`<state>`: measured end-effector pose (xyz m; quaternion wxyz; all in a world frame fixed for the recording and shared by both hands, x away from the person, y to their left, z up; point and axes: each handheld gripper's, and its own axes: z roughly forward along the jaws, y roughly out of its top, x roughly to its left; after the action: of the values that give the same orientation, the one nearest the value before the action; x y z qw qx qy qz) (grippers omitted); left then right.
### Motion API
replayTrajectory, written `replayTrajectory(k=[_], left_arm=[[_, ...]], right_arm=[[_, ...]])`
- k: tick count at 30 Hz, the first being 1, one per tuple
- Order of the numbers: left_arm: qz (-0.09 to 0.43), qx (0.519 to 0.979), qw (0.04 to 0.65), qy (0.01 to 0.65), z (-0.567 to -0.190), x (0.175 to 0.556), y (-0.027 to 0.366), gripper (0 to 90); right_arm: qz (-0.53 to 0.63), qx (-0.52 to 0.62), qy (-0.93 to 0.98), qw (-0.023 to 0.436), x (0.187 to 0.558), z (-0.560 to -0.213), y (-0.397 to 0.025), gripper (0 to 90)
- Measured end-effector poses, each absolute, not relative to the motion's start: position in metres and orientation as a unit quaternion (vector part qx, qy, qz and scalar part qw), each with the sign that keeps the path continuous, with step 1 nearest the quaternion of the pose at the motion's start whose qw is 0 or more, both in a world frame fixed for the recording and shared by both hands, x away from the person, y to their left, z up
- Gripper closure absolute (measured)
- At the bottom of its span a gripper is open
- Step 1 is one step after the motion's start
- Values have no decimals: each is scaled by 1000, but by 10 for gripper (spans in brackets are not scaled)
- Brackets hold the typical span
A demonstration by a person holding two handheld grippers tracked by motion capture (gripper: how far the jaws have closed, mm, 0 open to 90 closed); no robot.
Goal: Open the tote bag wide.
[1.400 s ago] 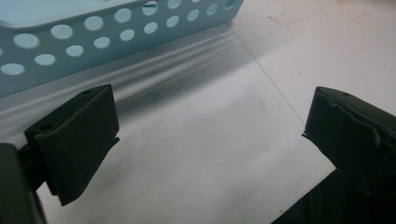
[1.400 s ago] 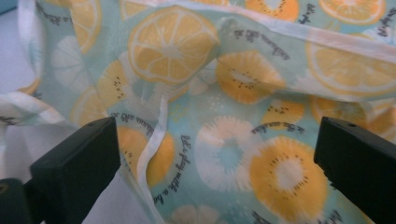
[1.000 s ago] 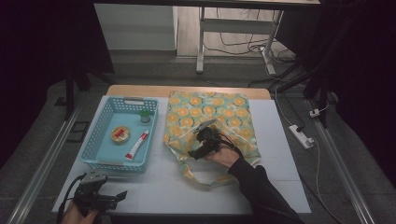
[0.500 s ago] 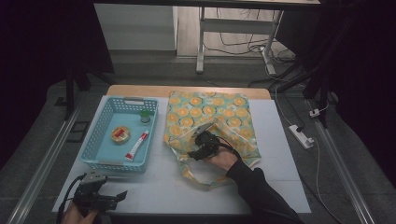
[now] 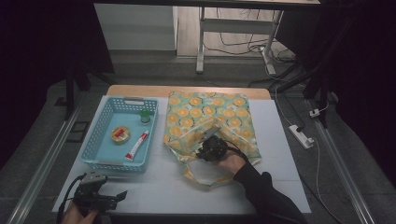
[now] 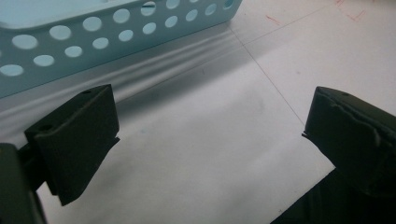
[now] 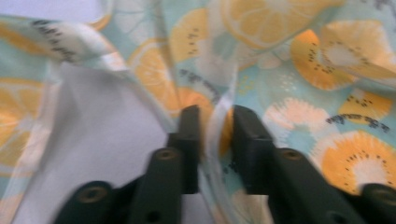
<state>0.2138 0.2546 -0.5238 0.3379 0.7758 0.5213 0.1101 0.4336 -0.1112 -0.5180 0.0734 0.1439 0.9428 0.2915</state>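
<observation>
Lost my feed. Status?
Right gripper shut on bag edge. Left gripper open, idle near basket. Nothing in the way.

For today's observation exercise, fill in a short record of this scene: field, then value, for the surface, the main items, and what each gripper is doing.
surface: white table
bag: orange-slice print cloth bag, lying flat, handles toward the person
basket: light blue basket, left of the bag
basket contents: green-capped jar, round tin, red-and-white tube
right gripper: jaws closed on a fold of the bag's edge
left gripper: open, holding nothing, low over the table near the basket
</observation>
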Motion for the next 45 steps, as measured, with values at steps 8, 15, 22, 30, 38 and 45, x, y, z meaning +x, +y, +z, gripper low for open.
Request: replayTrajectory(k=[8,15,22,30,38,45], left_arm=[[110,776,338,521,-524,214,255,34],[110,777,336,521,-524,214,254,34],[110,777,335,521,-524,214,254,35],[110,777,337,520,-524,214,254,34],[111,777,337,520,-524,214,254,35],[111,777,338,520,-524,214,255,35]], right_arm=[[290,161,942,48,438,-515,-111,900],[321,186,927,55,445,-499,-118,900],[311,202,925,84,455,-500,-121,899],[294,202,931,73,457,-516,-118,694],[293,181,937,66,448,-519,-124,391],[274,166,945,66,445,-514,-131,612]])
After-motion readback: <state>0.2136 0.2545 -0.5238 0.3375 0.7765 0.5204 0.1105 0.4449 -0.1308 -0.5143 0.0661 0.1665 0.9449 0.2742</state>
